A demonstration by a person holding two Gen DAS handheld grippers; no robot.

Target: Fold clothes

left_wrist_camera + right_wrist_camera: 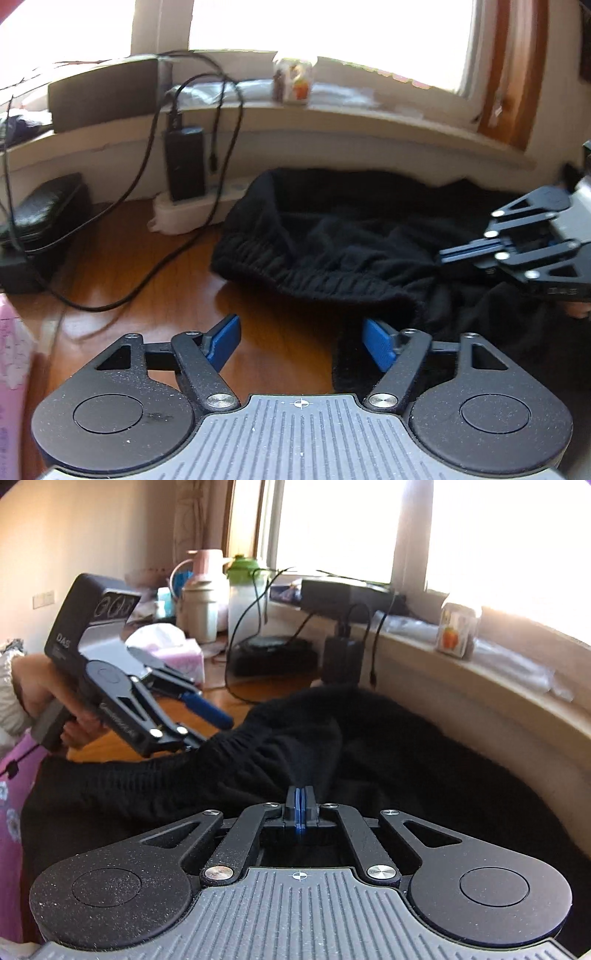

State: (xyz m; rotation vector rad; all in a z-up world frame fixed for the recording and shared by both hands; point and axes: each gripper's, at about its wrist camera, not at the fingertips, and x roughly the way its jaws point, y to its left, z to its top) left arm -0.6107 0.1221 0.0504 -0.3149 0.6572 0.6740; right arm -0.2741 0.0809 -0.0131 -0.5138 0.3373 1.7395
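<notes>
Black trousers (332, 240) with a gathered elastic waistband (303, 273) lay rumpled on the wooden table (140, 273), not yet in any neat fold. In the left wrist view the waistband ran from ten to four o'clock across the picture, its near end just beyond the left gripper (301, 341), whose blue pads stood wide apart over bare wood with cloth at the two o'clock pad. The right gripper (447, 254) reached in from three o'clock over the garment's middle.

In the right wrist view the right gripper (300, 805) had its pads pressed together; whether cloth was pinched between them could not be told. The left gripper (210, 716) hung at ten o'clock, nearer the waistband. A windowsill (498, 672) curved past at two o'clock, cluttered with a jar (458, 631).
</notes>
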